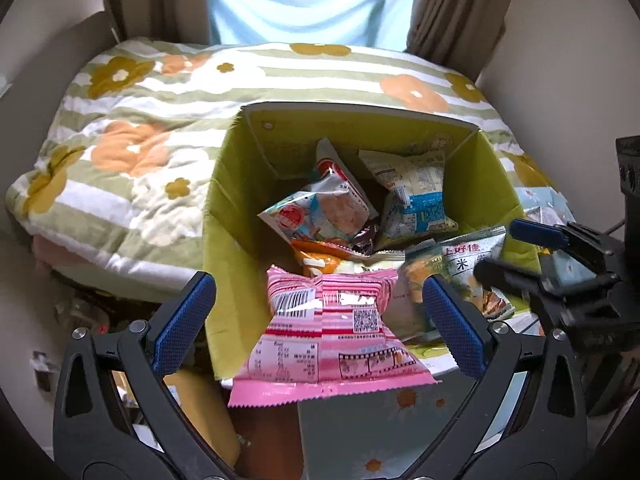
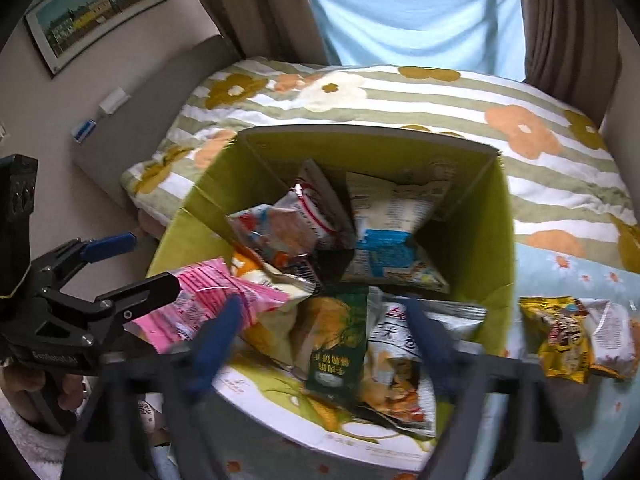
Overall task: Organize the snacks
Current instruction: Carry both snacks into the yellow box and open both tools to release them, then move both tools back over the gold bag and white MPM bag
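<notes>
In the left wrist view, the left gripper is seen with fingers spread wide; a pink snack packet lies loose between them over the near edge of the green box, apparently let go to drop in.

In the right wrist view, the right gripper is likewise released, poised over a green packet at the box's near edge. Two packets remain on the bed beside the box, still to be gathered.

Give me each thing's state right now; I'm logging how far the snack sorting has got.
Green box: open at the top, several packets inside.
Pink packet: sealed, lying over the box's near edge, between the left gripper's fingers with gaps both sides.
Left gripper: open.
Right gripper: open, blurred, over the box's near edge.
Dark green packet: sealed, on the box's near flap.
Yellow packet: sealed, outside on the cloth.
</notes>
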